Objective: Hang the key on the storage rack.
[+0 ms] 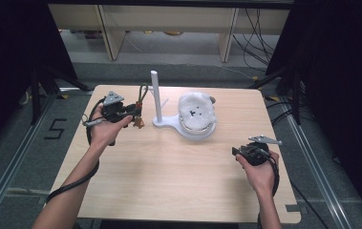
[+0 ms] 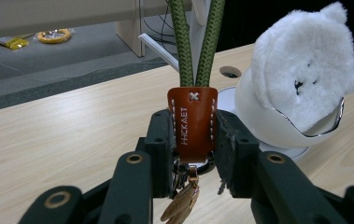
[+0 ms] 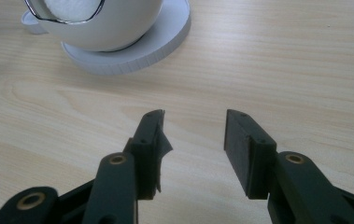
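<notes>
My left gripper (image 2: 192, 135) is shut on a brown leather key fob (image 2: 192, 122). A green cord loop (image 2: 195, 42) rises from the fob, and metal rings and a small charm (image 2: 181, 203) hang under it. From above, the left gripper (image 1: 132, 112) holds the fob (image 1: 139, 113) just left of a white stand's post (image 1: 156, 95). The stand's base carries a white bowl with a fluffy white plush (image 1: 196, 110) in it; the plush (image 2: 303, 70) sits to the right, beyond the fob. My right gripper (image 3: 192, 149) is open over bare wood, with nothing between its fingers, at the table's right side (image 1: 238, 152).
The wooden table (image 1: 169, 181) has a small round hole (image 2: 230, 71) near the far edge behind the bowl. The bowl's round base (image 3: 132, 51) lies ahead of the right gripper. Black frames and cables stand on the floor around the table.
</notes>
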The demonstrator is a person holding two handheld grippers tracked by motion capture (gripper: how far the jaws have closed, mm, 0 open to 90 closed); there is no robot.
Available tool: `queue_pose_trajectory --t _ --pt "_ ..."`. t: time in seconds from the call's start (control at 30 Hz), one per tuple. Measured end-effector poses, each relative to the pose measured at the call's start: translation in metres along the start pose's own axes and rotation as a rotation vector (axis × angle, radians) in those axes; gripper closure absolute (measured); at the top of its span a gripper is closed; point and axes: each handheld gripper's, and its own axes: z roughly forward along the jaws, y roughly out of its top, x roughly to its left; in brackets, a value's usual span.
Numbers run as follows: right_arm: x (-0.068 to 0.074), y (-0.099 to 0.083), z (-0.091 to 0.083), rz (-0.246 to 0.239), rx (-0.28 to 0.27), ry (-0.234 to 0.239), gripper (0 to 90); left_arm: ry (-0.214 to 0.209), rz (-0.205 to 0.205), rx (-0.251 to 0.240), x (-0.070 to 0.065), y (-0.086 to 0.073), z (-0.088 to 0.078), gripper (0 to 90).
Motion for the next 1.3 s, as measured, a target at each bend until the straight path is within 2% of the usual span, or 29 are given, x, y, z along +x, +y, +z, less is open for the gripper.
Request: queue_pose_trajectory --t 0.2,0.27,0.57,0.7,0.8,0.83,1.3 --pt "0.0 0.0 0.001 0.004 0.002 -0.001 58.4 0.001 -0.01 0.007 0.001 -0.002 0.003 67.9" --pt "0.0 -0.001 0.002 0.004 -0.004 0.013 58.4 -0.001 -0.011 0.012 0.002 -0.003 0.004 68.0" --pt "0.0 -0.001 0.002 0.003 -0.002 0.005 58.4 -0.009 -0.019 0.018 0.001 -0.003 0.009 67.9" --pt "0.004 -0.001 0.001 0.042 0.004 0.006 58.4 -0.01 -0.021 0.023 0.001 -0.004 0.012 67.9" --pt "0.003 -0.001 0.0 0.036 0.012 0.003 58.4 -0.011 -0.025 0.028 0.0 -0.005 0.014 67.8" --pt "0.0 -0.001 0.0 0.001 0.003 0.004 58.4 -0.012 -0.027 0.028 0.0 -0.005 0.015 67.8" --pt "0.0 -0.001 0.001 0.006 -0.003 0.009 58.3 -0.012 -0.037 0.034 -0.003 -0.007 0.025 67.6"
